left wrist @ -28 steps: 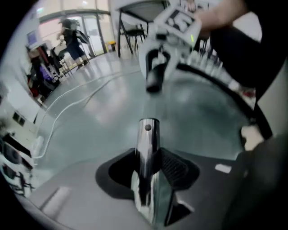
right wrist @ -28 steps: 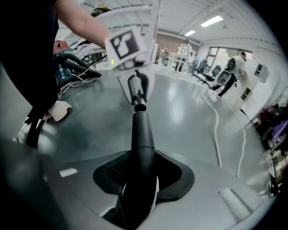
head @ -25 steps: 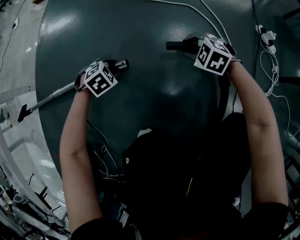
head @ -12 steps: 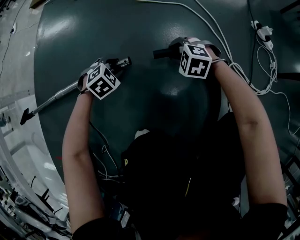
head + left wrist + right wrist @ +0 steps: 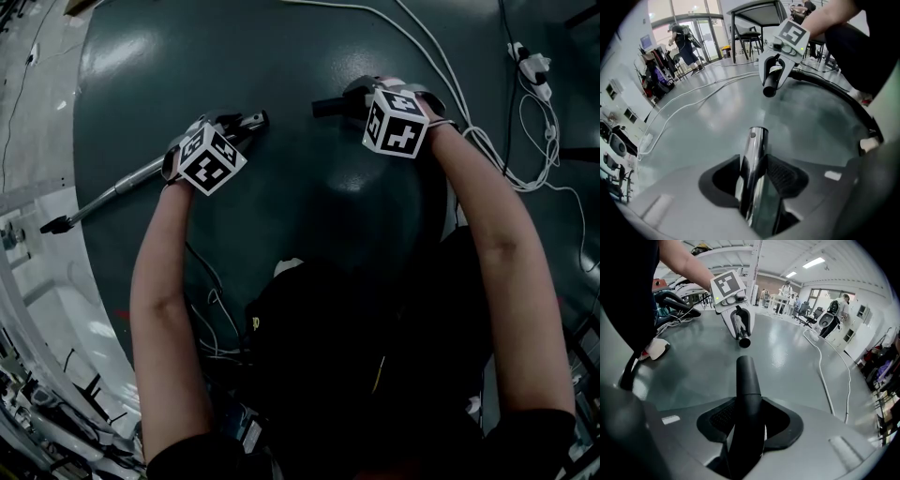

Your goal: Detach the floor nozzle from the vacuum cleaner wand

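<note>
Dark, glossy floor (image 5: 309, 56), open and bare ahead of the wand (image 5: 755, 140); a paler floor strip (image 5: 37, 122) with clutter borders it on the side of the wand's far end. The left tool (image 5: 753, 174) is clamped on the chrome wand close to its open end. The rest of the length runs back past the hand, low over the border of the dark floor. The right tool (image 5: 749, 420) is clamped on a black tube (image 5: 746, 376), judged to be the floor nozzle's neck. The nozzle head is not in view. The tube's mouth faces the wand's open end with a clear gap, so the joint appears separated. Risks: the wand is smooth and held near one end, so its long free length could lever it round in the pads or swing its tip into the clutter. A white cable (image 5: 422, 42) and a plug block (image 5: 531, 67) lie beyond the tube, on the side away from the wand, and a wide withdrawal there could snag them. The person's shoe (image 5: 655, 348) stands on the near side. The best free room is the bare floor directly ahead of the wand's open end.
</note>
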Tool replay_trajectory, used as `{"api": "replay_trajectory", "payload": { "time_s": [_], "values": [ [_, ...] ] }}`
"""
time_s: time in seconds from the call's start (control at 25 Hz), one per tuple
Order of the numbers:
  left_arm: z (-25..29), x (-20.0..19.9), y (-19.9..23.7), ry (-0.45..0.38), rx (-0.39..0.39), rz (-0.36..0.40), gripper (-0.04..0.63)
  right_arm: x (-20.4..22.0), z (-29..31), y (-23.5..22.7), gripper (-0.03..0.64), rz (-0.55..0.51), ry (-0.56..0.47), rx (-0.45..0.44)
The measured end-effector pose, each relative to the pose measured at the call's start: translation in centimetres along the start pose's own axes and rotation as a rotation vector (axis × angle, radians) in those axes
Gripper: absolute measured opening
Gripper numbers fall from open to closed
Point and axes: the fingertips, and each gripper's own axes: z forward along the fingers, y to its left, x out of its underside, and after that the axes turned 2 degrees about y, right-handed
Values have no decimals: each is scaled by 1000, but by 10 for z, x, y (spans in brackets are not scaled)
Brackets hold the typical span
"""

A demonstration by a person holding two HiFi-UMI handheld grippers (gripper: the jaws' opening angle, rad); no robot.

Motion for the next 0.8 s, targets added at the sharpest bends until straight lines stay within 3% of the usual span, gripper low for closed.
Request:
{"api": "replay_trajectory", "payload": {
  "time_s": [0.12,0.32,0.8],
  "values": [
    [-2,-6,6,-58,-19,-37,176,0,2,1,155,3,9,0],
    [-7,-18,8,-138,-27,-83,247,-4,6,9,307,13,-20,-37],
    [-25,-12,14,-193,-84,-243,153,-24,-7,-7,185,113,-136,7]
  ]
}}
